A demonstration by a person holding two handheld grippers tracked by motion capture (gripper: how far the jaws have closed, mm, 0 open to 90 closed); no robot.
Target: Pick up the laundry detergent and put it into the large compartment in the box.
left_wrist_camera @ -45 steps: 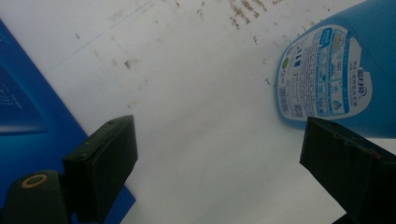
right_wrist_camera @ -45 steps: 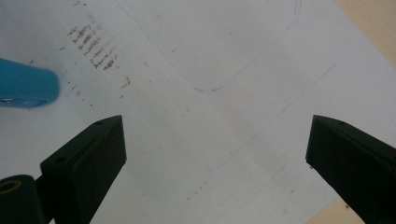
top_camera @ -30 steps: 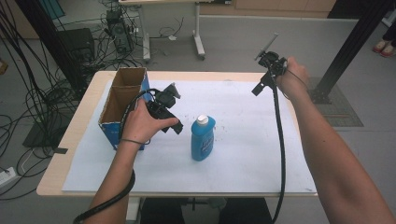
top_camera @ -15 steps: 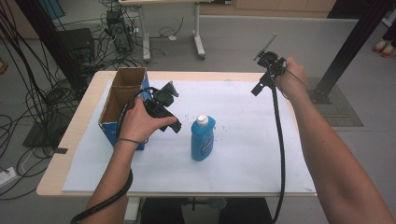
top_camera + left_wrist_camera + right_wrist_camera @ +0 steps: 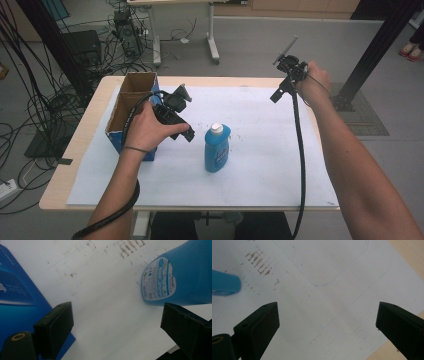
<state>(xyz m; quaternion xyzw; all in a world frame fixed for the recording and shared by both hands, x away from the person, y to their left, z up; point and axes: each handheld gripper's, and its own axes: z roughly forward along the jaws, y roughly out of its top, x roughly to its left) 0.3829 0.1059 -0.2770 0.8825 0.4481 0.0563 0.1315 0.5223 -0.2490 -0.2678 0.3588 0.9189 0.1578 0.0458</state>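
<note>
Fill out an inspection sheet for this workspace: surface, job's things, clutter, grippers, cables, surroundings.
Surface: wooden table under a white sheet with brown specks and faint pen lines.
Job's things: blue bottle, white cap, upright, untouched; open cardboard box at the left edge.
Clutter: nothing seen.
Grippers: left gripper open, low beside the bottle; right gripper open, raised at the far right.
Cables: one trails from each gripper; a tangle on the floor at left.
Surroundings: grey floor, another table's legs, black frame post.

The high view looks forward and down over the whole table (image 5: 90, 150). Both gripper views hover close above the white sheet (image 5: 317, 315), sharing the blue bottle (image 5: 185, 272).
</note>
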